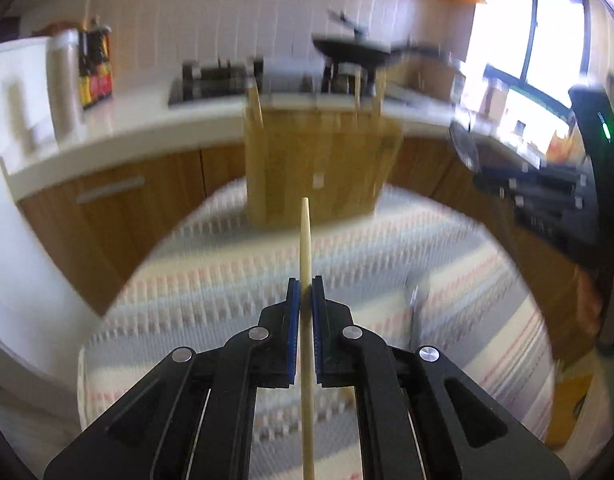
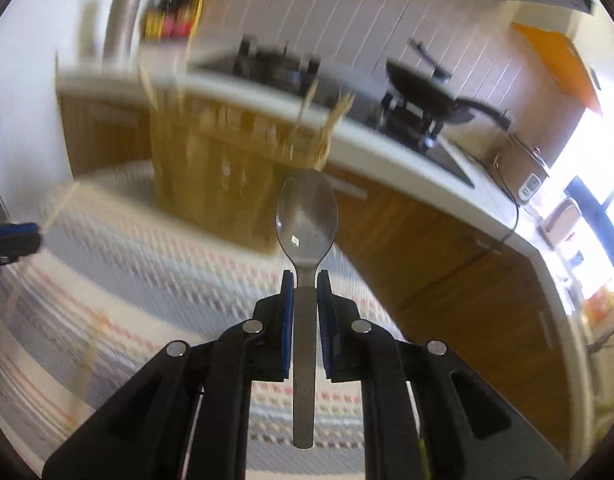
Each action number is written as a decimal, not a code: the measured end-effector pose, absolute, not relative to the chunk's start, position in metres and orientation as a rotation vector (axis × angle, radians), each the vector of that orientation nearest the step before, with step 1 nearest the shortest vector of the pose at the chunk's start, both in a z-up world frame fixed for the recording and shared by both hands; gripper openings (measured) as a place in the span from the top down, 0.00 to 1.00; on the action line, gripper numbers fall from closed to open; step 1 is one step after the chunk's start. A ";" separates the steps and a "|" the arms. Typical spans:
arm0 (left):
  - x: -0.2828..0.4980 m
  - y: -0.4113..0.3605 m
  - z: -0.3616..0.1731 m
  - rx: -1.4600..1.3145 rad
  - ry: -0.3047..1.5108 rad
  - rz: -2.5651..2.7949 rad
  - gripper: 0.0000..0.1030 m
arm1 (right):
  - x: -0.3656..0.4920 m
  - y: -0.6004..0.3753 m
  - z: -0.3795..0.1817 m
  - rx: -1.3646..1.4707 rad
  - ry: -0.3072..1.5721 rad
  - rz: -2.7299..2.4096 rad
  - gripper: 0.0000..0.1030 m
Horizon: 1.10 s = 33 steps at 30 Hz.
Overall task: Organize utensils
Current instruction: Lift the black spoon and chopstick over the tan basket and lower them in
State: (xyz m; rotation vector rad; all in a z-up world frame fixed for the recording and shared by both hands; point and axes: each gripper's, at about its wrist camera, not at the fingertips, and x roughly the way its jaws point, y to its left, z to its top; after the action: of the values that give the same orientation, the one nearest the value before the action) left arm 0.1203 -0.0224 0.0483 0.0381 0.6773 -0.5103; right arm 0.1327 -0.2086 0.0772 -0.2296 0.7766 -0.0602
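two loads confirmed: my left hand-held gripper [image 1: 306, 285] is clamped on a chopstick [image 1: 306, 240], my right hand-held gripper [image 2: 306, 280] on a spoon [image 2: 306, 216]; both point at twelve o'clock toward the wooden holder [image 1: 319, 164], presumably for sorted insertion.

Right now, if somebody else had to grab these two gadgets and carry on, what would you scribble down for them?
Left gripper: fingers shut on a wooden chopstick, tip pointing ahead.
Right gripper: fingers shut on a metal spoon, bowl forward.
Wooden utensil holder stands ahead on the striped cloth; a few sticks already poke out of it.
Done: both utensils picked up.
Left: drop the chopstick and spoon into the holder. The view is blurred by motion, so I cannot tell which slot each belongs in, or whether more utensils remain on the cloth.
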 end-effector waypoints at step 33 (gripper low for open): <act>0.263 -0.090 0.139 -0.232 0.059 -0.414 0.96 | 0.273 -0.264 0.105 0.278 0.309 0.078 0.90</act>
State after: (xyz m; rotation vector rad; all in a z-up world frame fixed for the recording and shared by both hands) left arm 0.2625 -0.0896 0.1387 -0.2320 0.0589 -0.4140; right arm 0.2734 -0.2639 0.1046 0.2776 0.3091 0.0781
